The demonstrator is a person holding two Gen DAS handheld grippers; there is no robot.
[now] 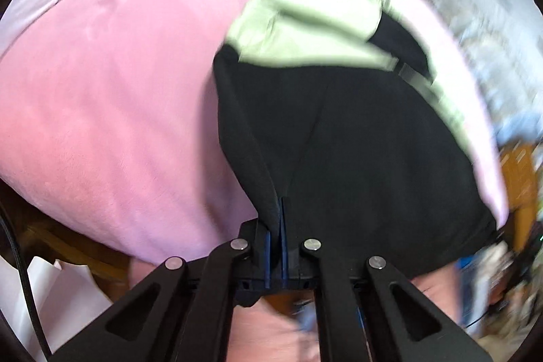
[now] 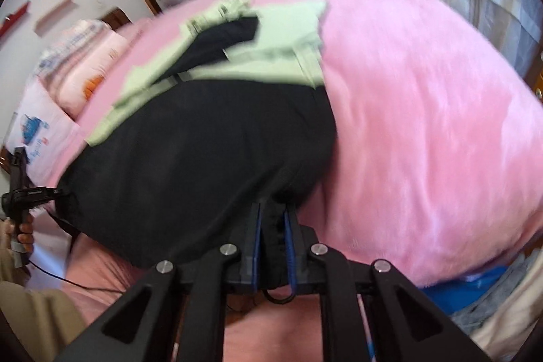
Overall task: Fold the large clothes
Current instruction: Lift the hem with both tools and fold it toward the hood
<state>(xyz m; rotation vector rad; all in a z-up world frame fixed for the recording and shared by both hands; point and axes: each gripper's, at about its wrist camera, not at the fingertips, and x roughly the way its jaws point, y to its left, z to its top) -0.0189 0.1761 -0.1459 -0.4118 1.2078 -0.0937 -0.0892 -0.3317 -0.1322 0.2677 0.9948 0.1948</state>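
Fingers of left gripper (image 1: pixel 277 219) and right gripper (image 2: pixel 273 223) both pinch black garment (image 1: pixel 339 131) hem (frames blurred); mid-fold, next carry hem toward 12 o'clock over pink blanket (image 1: pixel 118 90).

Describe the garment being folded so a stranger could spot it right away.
Find the big pink blanket covering the bed. On it lies the black garment with pale green panels, its near edge pinched by both tools. It is the only dark item there.

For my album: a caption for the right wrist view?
Right gripper clamps the black garment over a pink blanket.
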